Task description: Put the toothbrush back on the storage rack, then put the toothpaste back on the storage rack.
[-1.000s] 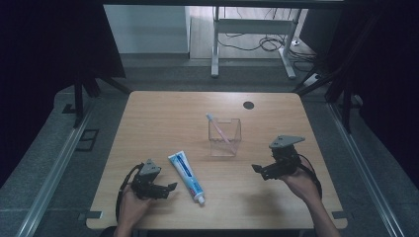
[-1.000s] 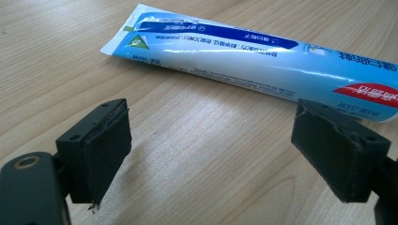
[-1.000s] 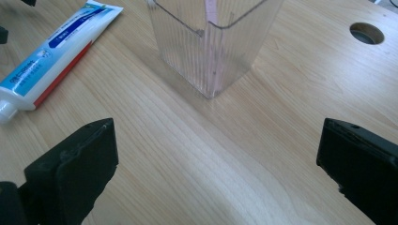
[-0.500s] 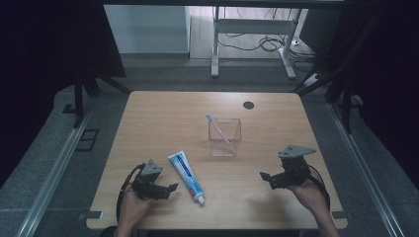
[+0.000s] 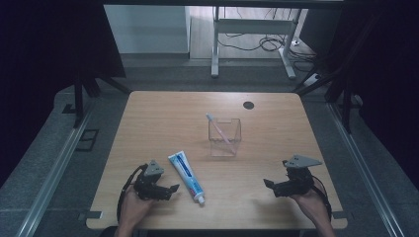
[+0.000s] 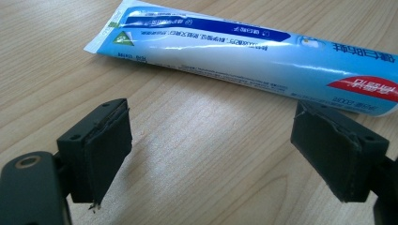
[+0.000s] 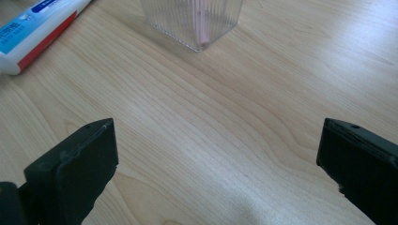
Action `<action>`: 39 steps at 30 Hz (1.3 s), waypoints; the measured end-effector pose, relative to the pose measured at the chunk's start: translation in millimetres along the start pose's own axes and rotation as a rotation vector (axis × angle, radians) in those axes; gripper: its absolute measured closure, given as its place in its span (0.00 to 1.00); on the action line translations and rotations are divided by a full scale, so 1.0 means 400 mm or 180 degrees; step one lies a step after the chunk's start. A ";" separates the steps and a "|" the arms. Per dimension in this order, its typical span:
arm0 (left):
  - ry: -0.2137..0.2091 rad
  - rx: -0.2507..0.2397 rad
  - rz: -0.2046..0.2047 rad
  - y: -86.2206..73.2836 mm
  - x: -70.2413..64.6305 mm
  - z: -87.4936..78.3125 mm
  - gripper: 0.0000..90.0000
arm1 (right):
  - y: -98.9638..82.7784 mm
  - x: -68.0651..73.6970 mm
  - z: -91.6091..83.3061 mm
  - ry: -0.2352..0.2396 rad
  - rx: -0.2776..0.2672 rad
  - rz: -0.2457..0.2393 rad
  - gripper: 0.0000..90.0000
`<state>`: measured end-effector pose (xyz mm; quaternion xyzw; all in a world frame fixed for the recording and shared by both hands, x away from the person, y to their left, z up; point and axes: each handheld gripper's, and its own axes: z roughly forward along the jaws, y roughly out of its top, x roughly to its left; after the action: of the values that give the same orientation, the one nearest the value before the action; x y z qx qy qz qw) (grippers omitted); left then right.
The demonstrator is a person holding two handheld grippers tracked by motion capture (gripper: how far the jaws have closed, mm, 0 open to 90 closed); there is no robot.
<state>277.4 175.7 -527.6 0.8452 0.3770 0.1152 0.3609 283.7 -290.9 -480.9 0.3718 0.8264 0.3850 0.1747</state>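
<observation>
Two grippers rest low at the near edge of the wooden table (image 5: 148,113), and the toothpaste tube (image 5: 186,171) lies flat on the wood just beside the left one. The left gripper (image 5: 169,190) has its jaws wide apart with nothing between them; in the left gripper view the toothpaste tube (image 6: 253,56) sits a little beyond the jaw tips, crossing the gap at a slant, its flat crimped end towards the left jaw and the red-printed part towards the right jaw.

From the high view the tube's long axis runs diagonally: the crimped end points away from the person and slightly left, the white cap points towards the person and slightly right. So the tube lies to the right of the left gripper and slightly ahead of it, close but not touching.

The right gripper (image 5: 269,184) is well apart from the tube, across the table, its jaws also spread and empty. Its own view looks towards the clear plastic cup (image 7: 192,21), with the cap end of the tube at the far left. The cup (image 5: 225,138) stands upright near the middle of the table with a pink toothbrush (image 5: 221,132) leaning inside it.

I'd judge the left gripper far nearer for a pickup; it needs only a short push forward, with the jaws closing across the tube's width.
</observation>
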 end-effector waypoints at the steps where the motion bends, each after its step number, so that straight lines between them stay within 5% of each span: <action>1: 0.0009 0.0008 -0.0012 0.000 -0.001 0.001 0.14 | -0.005 -0.001 0.001 -0.0009 0.0002 0.0005 0.00; 18: 0.0058 0.0058 -0.0040 0.001 -0.002 0.002 0.14 | -0.091 -0.002 0.040 -0.0055 0.0220 0.0113 0.00; 29: 0.0053 0.0098 -0.0106 0.010 -0.003 0.000 0.15 | -0.108 0.001 0.049 -0.0086 0.0286 0.0031 0.00; 39: 0.0022 0.0105 -0.0053 0.022 -0.016 -0.002 0.34 | -0.120 -0.009 0.050 -0.0169 0.0289 -0.0006 0.00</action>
<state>277.5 167.4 -520.2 0.8475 0.3870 0.1089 0.3466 274.3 -304.1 -530.5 0.3886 0.8385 0.3370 0.1799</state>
